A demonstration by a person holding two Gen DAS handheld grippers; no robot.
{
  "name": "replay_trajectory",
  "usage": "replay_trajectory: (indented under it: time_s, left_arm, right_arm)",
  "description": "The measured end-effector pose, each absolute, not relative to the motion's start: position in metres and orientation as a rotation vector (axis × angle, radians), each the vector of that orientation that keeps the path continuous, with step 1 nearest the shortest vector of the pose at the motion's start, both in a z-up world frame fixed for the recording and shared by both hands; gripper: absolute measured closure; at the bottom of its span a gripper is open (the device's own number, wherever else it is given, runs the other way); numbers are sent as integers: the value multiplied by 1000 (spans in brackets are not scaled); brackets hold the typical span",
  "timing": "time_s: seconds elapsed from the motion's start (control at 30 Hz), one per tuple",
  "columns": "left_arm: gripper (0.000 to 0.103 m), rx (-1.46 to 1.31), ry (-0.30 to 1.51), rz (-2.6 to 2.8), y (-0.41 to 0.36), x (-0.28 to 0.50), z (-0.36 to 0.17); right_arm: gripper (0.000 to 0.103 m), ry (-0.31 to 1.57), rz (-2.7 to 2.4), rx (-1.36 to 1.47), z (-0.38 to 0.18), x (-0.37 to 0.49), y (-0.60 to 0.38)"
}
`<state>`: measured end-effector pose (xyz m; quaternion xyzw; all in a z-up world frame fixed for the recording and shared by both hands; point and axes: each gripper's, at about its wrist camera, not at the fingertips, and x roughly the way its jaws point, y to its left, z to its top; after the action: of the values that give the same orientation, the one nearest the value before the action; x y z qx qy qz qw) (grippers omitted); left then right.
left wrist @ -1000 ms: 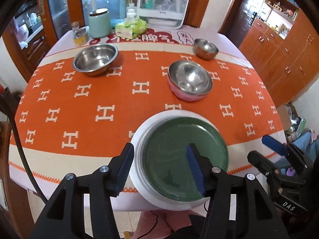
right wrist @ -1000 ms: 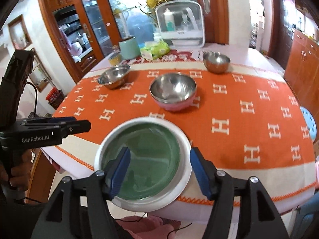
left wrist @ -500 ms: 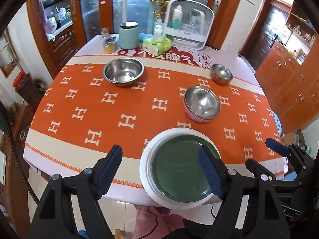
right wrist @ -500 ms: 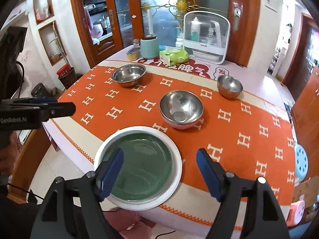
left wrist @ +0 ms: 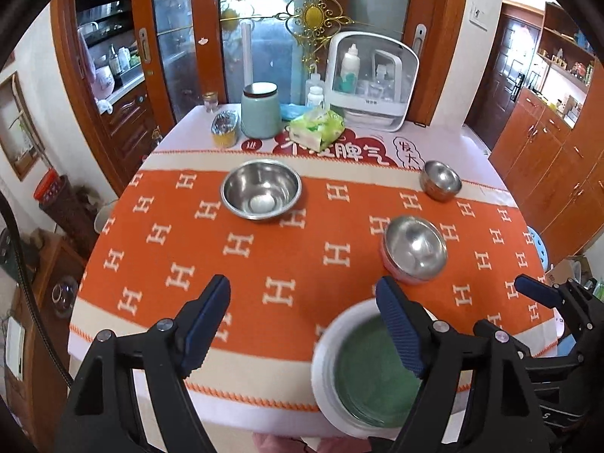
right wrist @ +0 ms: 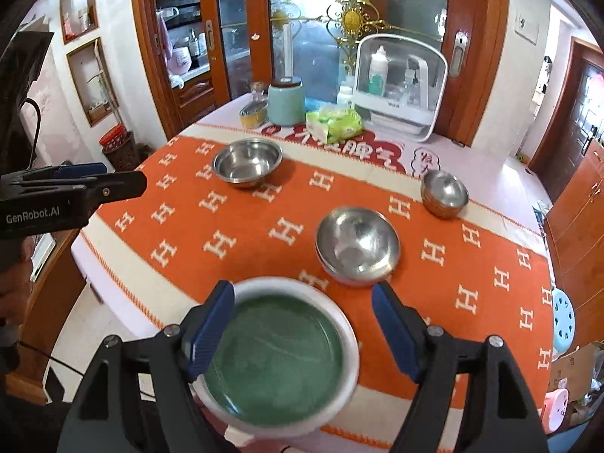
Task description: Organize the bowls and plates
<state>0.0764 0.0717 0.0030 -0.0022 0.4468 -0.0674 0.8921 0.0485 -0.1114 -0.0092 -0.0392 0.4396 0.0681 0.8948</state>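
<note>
- L gripper (left wrist: 302, 324) & R gripper (right wrist: 302, 326) both raised above near table edge, angled down.
- Table w/ orange H-pattern cloth (left wrist: 287, 264); wooden cabinets, glass doors behind.
- Both jaws wide apart, holding nothing.
- Green plate (right wrist: 275, 358) sits on white plate (right wrist: 349, 339) at near edge; pink-sided bowl (left wrist: 413, 249) just beyond, big steel bowl (left wrist: 260, 188) far L, small bowl (left wrist: 439, 181) far R.

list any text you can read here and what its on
"GenRobot.AI": side of the left gripper.
"H", repeated: orange tablecloth.
Large red Chinese characters: white cloth at the far end, only partly legible, "脾气" among them.
Small print on the white box: too small to read.
</note>
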Motion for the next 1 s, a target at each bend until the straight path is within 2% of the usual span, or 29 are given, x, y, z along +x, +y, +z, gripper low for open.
replay_trajectory:
  time_s: [0.53, 1.0]
  left_arm:
    - [24, 68, 1080, -289, 160, 163, -32]
    - [24, 104, 1098, -354, 214, 253, -60]
  right_arm:
    - [27, 941, 11, 20, -31, 129, -21]
    - [27, 951, -84, 68, -56, 205, 30]
